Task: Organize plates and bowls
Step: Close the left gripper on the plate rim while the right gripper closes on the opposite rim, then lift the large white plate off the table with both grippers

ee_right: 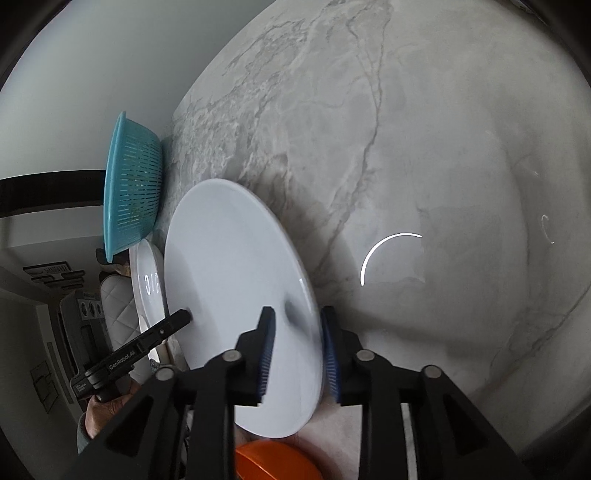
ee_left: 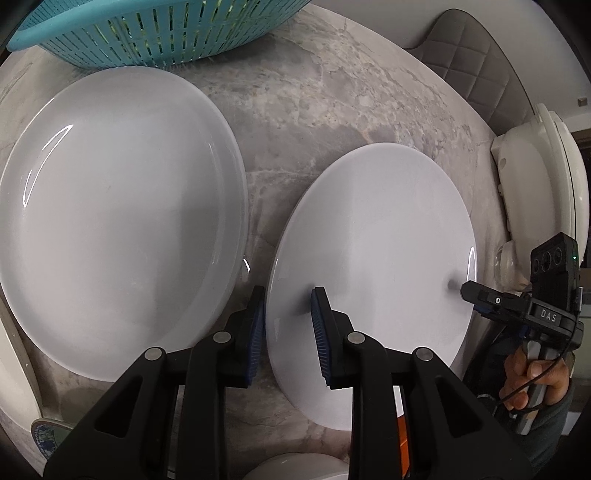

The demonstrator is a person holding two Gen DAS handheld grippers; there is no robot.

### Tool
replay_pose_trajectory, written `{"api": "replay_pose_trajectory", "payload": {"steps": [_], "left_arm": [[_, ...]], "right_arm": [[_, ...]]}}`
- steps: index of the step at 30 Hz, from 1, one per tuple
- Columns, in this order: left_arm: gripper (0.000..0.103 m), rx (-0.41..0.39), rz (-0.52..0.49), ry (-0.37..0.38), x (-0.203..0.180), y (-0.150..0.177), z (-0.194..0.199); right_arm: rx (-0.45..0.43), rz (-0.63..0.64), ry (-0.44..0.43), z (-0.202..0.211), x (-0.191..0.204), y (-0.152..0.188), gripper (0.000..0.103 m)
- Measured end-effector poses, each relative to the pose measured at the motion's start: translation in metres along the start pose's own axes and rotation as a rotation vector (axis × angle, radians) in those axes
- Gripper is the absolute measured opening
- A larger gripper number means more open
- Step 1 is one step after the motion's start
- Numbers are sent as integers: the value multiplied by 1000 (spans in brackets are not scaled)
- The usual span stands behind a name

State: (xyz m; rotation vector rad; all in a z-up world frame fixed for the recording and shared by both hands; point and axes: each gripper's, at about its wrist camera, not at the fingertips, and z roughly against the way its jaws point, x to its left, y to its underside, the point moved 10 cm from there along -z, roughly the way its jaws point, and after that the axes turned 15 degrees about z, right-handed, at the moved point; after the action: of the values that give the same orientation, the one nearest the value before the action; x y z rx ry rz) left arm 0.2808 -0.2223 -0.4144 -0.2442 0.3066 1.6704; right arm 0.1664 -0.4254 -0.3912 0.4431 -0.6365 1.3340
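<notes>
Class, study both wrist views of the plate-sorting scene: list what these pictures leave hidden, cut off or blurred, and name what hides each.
- Orange dish: right wrist view, cut by the bottom edge and covered by the held white plate; its shape is unclear.
- Second white plate: right wrist view, mostly behind the held plate.
- Blue basket: left wrist view, cut by the top edge; contents unseen.
- Patterned item: left wrist view, bottom-left, too small and cropped to identify.

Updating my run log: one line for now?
left gripper: shut on small plate | right gripper: open, astride rim | large plate: on table
</notes>
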Motion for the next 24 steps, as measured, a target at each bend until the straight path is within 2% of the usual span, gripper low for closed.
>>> {"api": "replay_pose_trajectory", "payload": {"steps": [3, 6, 13, 24], "left_arm": [[23, -7, -23, -15, -1, 1, 0], [23, -8, -43, -22, -2, 1, 0], [23, -32, -79, -31, -5, 3, 1], [23, -65, -99, -35, -6, 1, 6]], "right_arm": [[9, 51, 34, -1, 6, 2, 39], [21, 65, 101, 0, -1, 1, 19], [1, 69, 101, 2, -4, -2, 19], [-16, 104, 145, 2, -3, -1, 19]]}}
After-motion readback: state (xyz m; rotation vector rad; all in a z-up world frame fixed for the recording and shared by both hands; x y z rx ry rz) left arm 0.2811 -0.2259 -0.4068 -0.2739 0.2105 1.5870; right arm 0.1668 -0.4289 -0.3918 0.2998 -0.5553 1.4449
